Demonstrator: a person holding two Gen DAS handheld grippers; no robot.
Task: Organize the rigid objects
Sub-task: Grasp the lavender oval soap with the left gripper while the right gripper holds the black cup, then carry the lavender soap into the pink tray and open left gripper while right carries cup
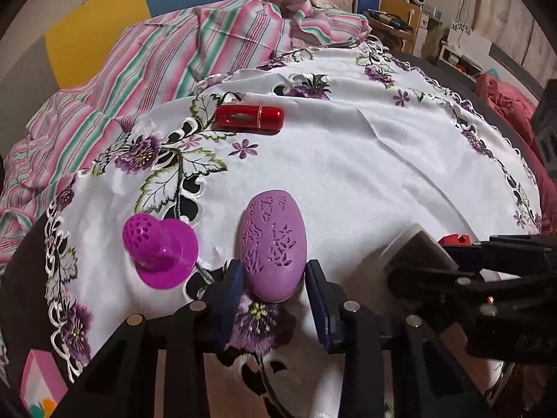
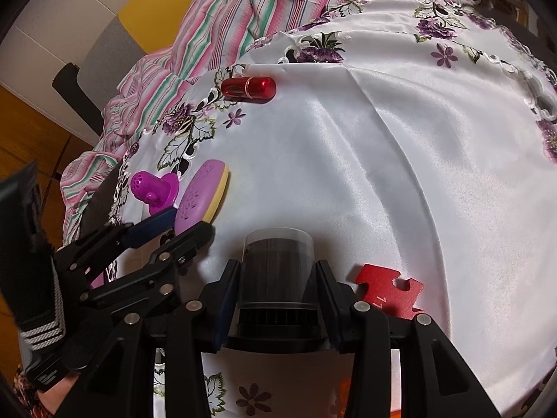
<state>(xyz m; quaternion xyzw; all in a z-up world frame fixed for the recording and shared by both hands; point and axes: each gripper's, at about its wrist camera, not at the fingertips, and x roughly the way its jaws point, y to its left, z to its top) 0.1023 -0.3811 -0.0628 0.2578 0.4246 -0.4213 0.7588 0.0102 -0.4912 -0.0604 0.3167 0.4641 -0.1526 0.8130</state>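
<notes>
Left tool (image 1: 273, 278) clamped across purple oval perforated plastic case (image 1: 271, 244), at 3 o'clock of magenta plastic strainer (image 1: 160, 249). Likely light, stiff, slippery: grip flat flanks. Right tool (image 2: 276, 278) clamped on dark cylindrical clear-capped container (image 2: 276, 264).

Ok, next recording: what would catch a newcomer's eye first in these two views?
Probably the lilac oval case with cut-out patterns, sitting between the fingers of the left hand-held gripper on the white embroidered tablecloth. Beside it on its left stands a magenta perforated plug, and farther back lies a glossy red tube. The right hand-held gripper brackets a dark jar with a clear cover.
</notes>
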